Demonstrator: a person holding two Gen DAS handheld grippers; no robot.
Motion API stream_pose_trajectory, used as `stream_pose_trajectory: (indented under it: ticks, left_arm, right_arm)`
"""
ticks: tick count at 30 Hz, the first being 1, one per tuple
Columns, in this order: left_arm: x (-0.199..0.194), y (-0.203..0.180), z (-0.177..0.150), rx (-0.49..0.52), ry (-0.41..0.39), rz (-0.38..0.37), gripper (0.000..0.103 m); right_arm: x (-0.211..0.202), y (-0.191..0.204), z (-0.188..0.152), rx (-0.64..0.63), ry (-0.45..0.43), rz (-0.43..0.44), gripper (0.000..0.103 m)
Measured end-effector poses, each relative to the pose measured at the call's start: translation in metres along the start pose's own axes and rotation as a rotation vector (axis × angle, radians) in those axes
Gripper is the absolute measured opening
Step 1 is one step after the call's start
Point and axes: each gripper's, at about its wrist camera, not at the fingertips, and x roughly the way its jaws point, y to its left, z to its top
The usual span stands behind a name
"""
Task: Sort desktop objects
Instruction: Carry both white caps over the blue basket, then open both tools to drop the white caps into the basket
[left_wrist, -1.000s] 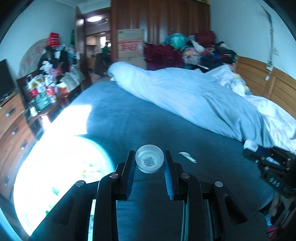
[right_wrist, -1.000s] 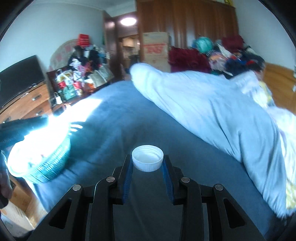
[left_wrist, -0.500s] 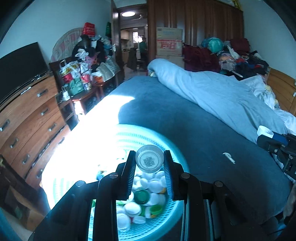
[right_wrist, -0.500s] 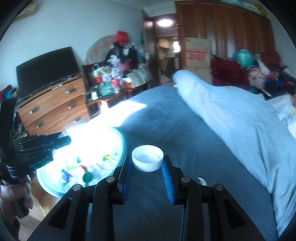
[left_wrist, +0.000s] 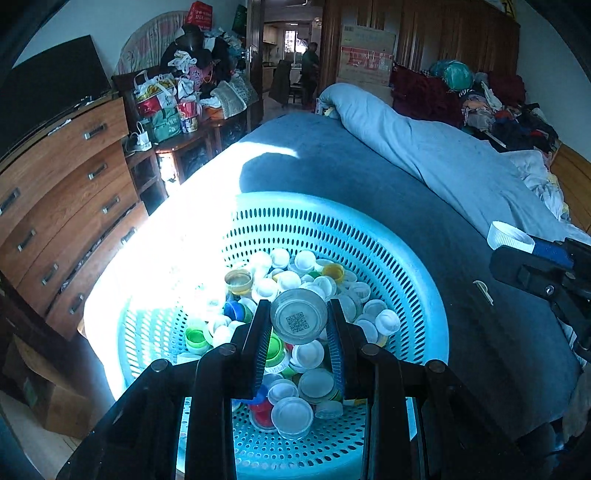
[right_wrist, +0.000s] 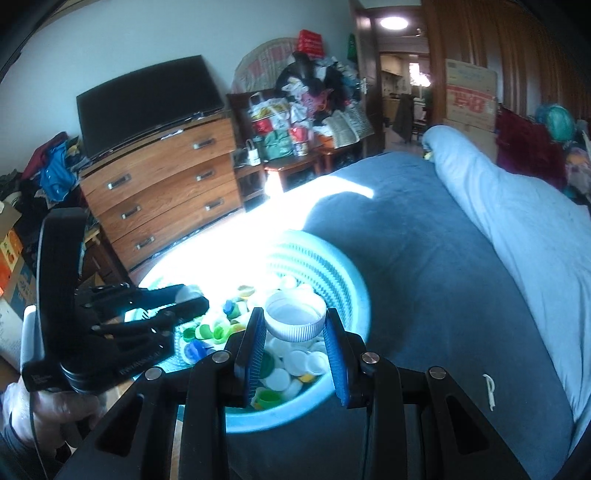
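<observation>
My left gripper (left_wrist: 298, 326) is shut on a clear cap with a QR code (left_wrist: 298, 320), held tilted over the turquoise perforated basket (left_wrist: 402, 269) that holds several bottle caps. My right gripper (right_wrist: 295, 325) is shut on a white ribbed cap (right_wrist: 294, 320), hanging over the near right part of the same basket (right_wrist: 347, 280). In the left wrist view the right gripper (left_wrist: 532, 247) shows at the right edge with its white cap (left_wrist: 508, 236). In the right wrist view the left gripper (right_wrist: 177, 301) reaches over the basket from the left, a hand (right_wrist: 48, 410) holding it.
The basket sits on a dark blue bed (left_wrist: 369, 173) near its sunlit corner. A rolled light blue duvet (left_wrist: 443, 158) lies along the right. A small white scrap (left_wrist: 483, 290) lies on the bed right of the basket. A wooden dresser (left_wrist: 55, 206) stands left.
Both grippers swung left across the bed, each still holding its cap. The basket came under the left gripper, then under the right one too.
</observation>
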Motion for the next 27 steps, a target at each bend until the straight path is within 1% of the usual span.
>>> stream_pose_trajectory:
  ticks: [4, 11, 16, 27]
  left_arm:
    - [0.008, 0.009, -0.004, -0.010, 0.032, -0.001, 0.025]
    - [0.012, 0.021, -0.006, -0.018, 0.050, 0.007, 0.025]
    - [0.017, 0.026, -0.010, -0.017, 0.066, 0.008, 0.025]
    - [0.023, 0.036, -0.009, -0.016, 0.086, 0.022, 0.025]
  right_arm:
    - [0.018, 0.010, 0.001, -0.011, 0.027, 0.020, 0.035]
    - [0.042, 0.019, 0.001, -0.009, 0.064, 0.040, 0.035]
    - [0.050, 0.018, 0.000, -0.011, 0.077, 0.042, 0.035]
    - [0.060, 0.019, -0.001, -0.003, 0.088, 0.049, 0.035]
